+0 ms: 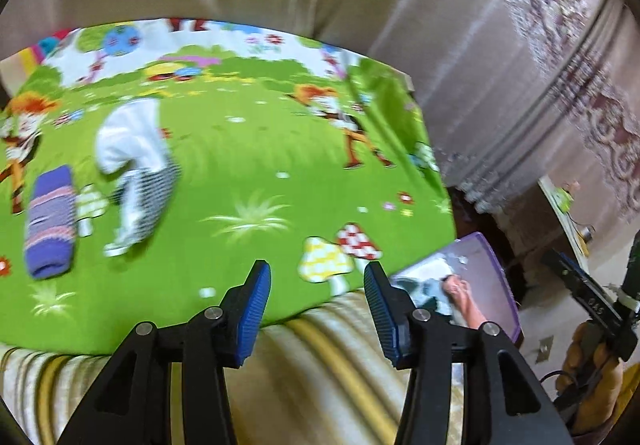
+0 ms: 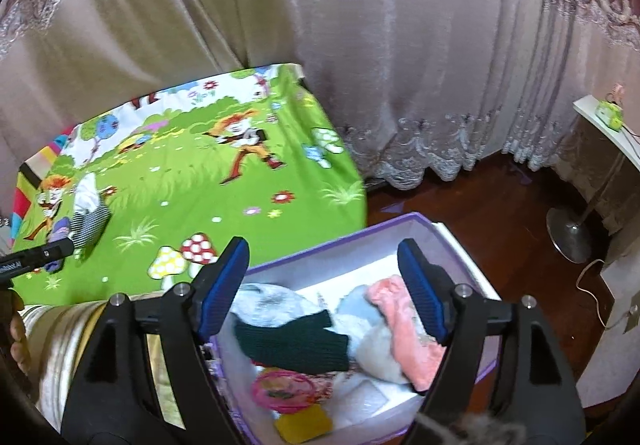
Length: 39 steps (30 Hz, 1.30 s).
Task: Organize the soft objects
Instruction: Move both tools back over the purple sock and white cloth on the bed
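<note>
A purple striped rolled sock (image 1: 50, 221) and a white and black-striped garment (image 1: 136, 165) lie at the left of a green cartoon mat (image 1: 256, 149). My left gripper (image 1: 318, 281) is open and empty over the mat's near edge. My right gripper (image 2: 322, 265) is open and empty above a purple-rimmed white box (image 2: 352, 241) that holds a dark green knit (image 2: 296, 341), a pink fluffy cloth (image 2: 404, 329), pale blue and white soft pieces, a pink round item and a yellow block. The garment also shows in the right wrist view (image 2: 88, 209).
Beige curtains (image 2: 360, 45) hang behind the mat. Dark wooden floor (image 2: 480, 213) lies right of the box, with a lamp base (image 2: 572, 233), a cable and a white shelf (image 2: 600, 121). A striped yellow cushion (image 1: 320, 373) lies under my left gripper.
</note>
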Each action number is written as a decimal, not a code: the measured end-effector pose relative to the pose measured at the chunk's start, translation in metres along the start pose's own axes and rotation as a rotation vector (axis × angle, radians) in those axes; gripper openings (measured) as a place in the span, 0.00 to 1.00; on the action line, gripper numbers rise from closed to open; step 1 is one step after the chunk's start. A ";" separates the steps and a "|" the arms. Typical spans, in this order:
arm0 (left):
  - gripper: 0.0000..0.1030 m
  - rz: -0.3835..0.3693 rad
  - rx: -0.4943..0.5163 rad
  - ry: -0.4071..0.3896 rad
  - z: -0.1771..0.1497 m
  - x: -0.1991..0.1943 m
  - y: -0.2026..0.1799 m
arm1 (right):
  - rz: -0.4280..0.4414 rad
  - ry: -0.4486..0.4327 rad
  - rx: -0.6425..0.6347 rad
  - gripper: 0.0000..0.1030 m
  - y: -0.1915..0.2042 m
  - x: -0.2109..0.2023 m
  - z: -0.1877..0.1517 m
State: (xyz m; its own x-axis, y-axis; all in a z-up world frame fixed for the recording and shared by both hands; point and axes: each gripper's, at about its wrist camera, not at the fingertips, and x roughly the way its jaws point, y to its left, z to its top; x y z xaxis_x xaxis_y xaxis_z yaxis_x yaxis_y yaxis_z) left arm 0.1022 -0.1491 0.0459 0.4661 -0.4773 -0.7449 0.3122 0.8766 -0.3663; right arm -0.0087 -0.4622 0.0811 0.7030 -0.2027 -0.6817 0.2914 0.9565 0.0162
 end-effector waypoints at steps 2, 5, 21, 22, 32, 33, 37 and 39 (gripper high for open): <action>0.51 0.028 -0.016 -0.011 -0.001 -0.006 0.015 | 0.022 -0.002 -0.020 0.78 0.013 0.001 0.004; 0.55 0.059 -0.045 -0.029 -0.001 -0.014 0.036 | 0.063 -0.001 -0.043 0.78 0.033 0.004 0.009; 0.76 0.230 -0.232 -0.096 0.007 -0.049 0.143 | 0.263 0.042 -0.121 0.80 0.140 0.033 0.038; 0.77 0.241 -0.244 -0.093 0.008 -0.048 0.150 | 0.272 0.039 -0.129 0.80 0.146 0.032 0.039; 0.82 0.333 -0.243 0.009 0.033 -0.014 0.191 | 0.331 0.094 -0.152 0.86 0.214 0.067 0.052; 0.82 0.336 -0.250 0.026 0.033 -0.008 0.195 | 0.350 0.100 -0.155 0.86 0.223 0.070 0.053; 0.82 0.336 -0.288 0.082 0.035 0.015 0.213 | 0.378 0.090 -0.208 0.86 0.257 0.071 0.054; 0.82 0.330 -0.291 0.091 0.034 0.022 0.220 | 0.382 0.095 -0.236 0.86 0.269 0.073 0.054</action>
State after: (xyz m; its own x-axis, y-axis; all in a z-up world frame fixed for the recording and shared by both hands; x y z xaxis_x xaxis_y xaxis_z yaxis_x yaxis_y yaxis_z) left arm 0.2094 0.0309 -0.0315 0.4228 -0.1730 -0.8895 -0.0930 0.9681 -0.2325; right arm 0.1562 -0.2307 0.0755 0.6655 0.1830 -0.7236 -0.1406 0.9829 0.1193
